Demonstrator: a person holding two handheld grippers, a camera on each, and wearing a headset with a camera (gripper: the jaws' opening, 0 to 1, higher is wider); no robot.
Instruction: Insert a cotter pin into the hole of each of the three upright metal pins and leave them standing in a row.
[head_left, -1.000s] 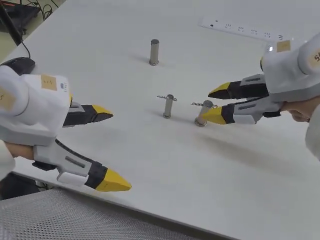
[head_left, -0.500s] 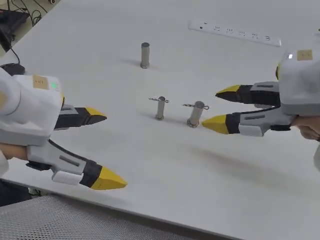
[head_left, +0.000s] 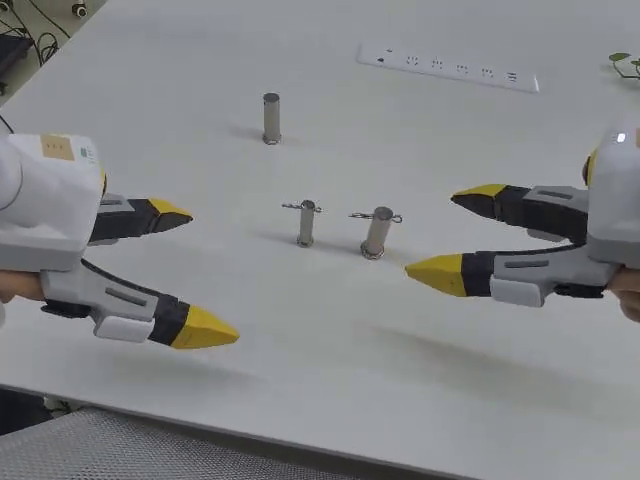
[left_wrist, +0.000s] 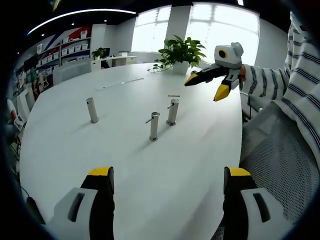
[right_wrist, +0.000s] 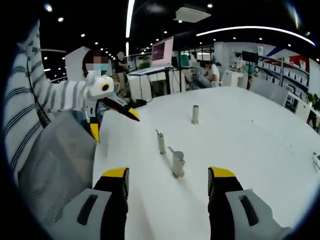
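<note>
Metal pins (head_left: 306, 232), three in all, stand upright on the white surface (head_left: 330, 385) in the upper middle of the head view. A lone pin (head_left: 271, 118) is nearer the top; below it stand a left pin (head_left: 306, 224) and a right pin (head_left: 376, 234), near each other but apart. Two cotter pins show: one cotter pin (head_left: 298, 207) lies across the left pin's top and a second cotter pin (head_left: 380, 216) across the right pin's top, both too thin to tell how far they pass through. Bare surface lies open all round the pins and down to the near edge, which slants along the bottom of the frame above a mesh chair (head_left: 90, 445). One power strip (head_left: 450, 69) lies along the top. The left gripper (head_left: 213, 275), at lower left, and the right gripper (head_left: 432, 233), at middle right, both hang with jaws spread wide and hold nothing. Each is well apart from the pins, its body cut off by the frame edge.
</note>
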